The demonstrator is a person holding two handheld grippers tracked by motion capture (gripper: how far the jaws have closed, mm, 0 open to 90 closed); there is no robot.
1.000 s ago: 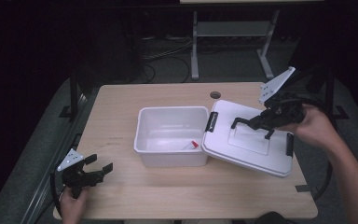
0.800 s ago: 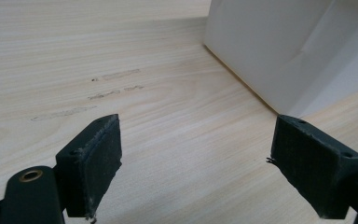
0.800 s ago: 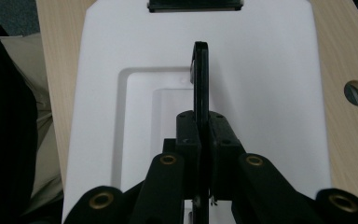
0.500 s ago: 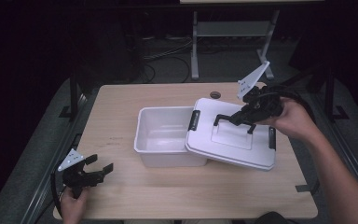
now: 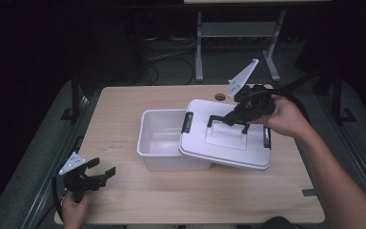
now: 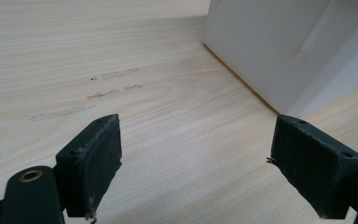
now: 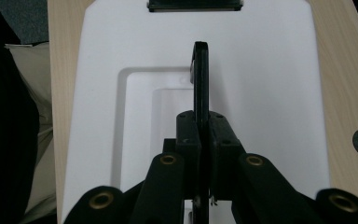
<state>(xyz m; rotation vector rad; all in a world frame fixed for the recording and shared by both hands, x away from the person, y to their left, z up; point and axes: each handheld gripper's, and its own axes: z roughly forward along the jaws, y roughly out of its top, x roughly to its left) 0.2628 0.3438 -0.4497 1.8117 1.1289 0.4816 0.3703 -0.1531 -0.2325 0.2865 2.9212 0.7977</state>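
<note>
The right gripper pinches the black handle of the white lid, which hangs tilted, partly over the white bin. By my reading, lifting is done; squaring and seating remain. The left gripper rests spread on the table.

The right claw, clamped on the lid's black handle, has carried the white lid leftward from the desk's right side; the lid now overlaps the right part of the open white bin, tilted, its left edge over the bin's interior.
</note>
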